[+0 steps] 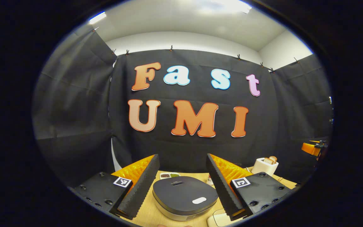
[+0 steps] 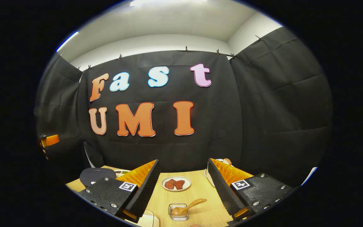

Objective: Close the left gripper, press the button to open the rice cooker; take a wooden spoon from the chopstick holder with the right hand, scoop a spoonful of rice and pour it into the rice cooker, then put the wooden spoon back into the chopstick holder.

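Note:
In the left gripper view the rice cooker sits low on the wooden table with its dark lid down and a white oval button near the front. My left gripper hangs open above it, one finger on each side of the lid. In the right gripper view a wooden spoon rests with its bowl in a small clear square holder, handle pointing up and right. My right gripper is open over the table, above and behind the holder. The rice cooker lies at the far left there.
A white plate with red pieces lies beyond the spoon. A white toaster with bread stands at the right, and a small dish of beans behind the cooker. A white object sits at the front table edge. The other gripper shows far right.

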